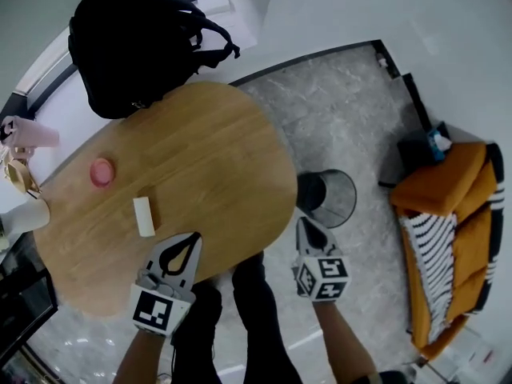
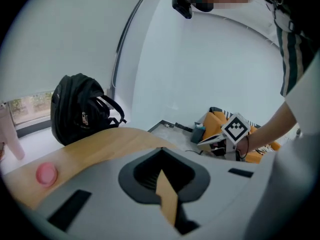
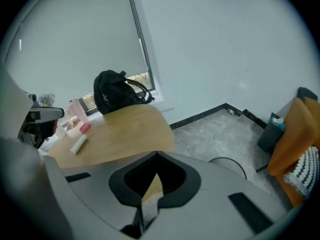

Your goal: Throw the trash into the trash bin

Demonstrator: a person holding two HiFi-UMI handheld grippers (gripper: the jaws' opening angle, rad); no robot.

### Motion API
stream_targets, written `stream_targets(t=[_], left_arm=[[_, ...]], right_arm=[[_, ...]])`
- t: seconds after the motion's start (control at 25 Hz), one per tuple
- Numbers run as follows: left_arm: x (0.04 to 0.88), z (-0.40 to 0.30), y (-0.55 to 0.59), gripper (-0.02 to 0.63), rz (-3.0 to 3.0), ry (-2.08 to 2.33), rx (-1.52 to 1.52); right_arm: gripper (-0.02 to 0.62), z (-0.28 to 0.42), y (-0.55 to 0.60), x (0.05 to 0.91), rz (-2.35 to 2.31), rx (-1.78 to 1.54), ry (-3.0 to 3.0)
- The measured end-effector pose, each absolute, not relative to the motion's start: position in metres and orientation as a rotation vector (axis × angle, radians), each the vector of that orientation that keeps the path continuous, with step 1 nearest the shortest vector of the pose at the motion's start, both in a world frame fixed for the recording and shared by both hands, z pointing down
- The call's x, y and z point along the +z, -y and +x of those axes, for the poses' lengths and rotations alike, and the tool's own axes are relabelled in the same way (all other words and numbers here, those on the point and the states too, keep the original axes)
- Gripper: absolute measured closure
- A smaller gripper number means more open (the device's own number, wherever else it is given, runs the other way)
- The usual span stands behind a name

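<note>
A black mesh trash bin [image 1: 350, 206] stands on the grey floor just past the table's right edge; its rim [image 3: 231, 161] shows as an arc in the right gripper view. My right gripper [image 1: 302, 221] hangs above the floor right beside the bin, jaws shut with nothing between them [image 3: 156, 154]. My left gripper [image 1: 195, 237] hovers over the near edge of the wooden table [image 1: 232, 150], also shut and empty [image 2: 161, 150]. A white stick-shaped piece [image 1: 144, 216] and a small pink round thing [image 1: 102, 171] lie on the table.
A black backpack [image 1: 136, 42] sits at the table's far end. A pink bottle [image 1: 28, 133] and a white cup [image 1: 28, 214] stand at the left edge. An orange sofa with a striped cushion [image 1: 452, 222] is to the right, near a dark box [image 1: 416, 152].
</note>
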State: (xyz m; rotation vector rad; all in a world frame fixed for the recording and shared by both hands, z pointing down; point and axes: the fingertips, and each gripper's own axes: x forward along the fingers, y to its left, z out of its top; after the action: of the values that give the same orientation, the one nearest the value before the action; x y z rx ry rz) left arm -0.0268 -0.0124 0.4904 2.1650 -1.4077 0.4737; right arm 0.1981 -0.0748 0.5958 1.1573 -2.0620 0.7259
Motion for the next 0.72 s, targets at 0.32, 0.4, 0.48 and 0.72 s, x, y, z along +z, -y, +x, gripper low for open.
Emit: stream_targets(t=[0.32, 0.4, 0.48, 0.72], left_arm=[[0.471, -0.081, -0.029, 0.608, 2.064, 1.532, 0.414], [0.468, -0.095, -0.038, 0.607, 2.036, 1.559, 0.393], [0.465, -0.112, -0.05, 0.607, 2.013, 1.585, 0.397], [0.467, -0.154, -0.086, 0.607, 1.943, 1.654, 0.387]], right_arm=[[0.595, 0.101, 0.054, 0.541, 1.009, 0.581, 2.24], [0.595, 0.077, 0.047, 0.535, 0.977, 0.577, 2.267], [0.595, 0.05, 0.038, 0.531, 0.936, 0.576, 2.293], [0.595, -0.019, 0.006, 0.529, 0.744, 0.531, 2.327]])
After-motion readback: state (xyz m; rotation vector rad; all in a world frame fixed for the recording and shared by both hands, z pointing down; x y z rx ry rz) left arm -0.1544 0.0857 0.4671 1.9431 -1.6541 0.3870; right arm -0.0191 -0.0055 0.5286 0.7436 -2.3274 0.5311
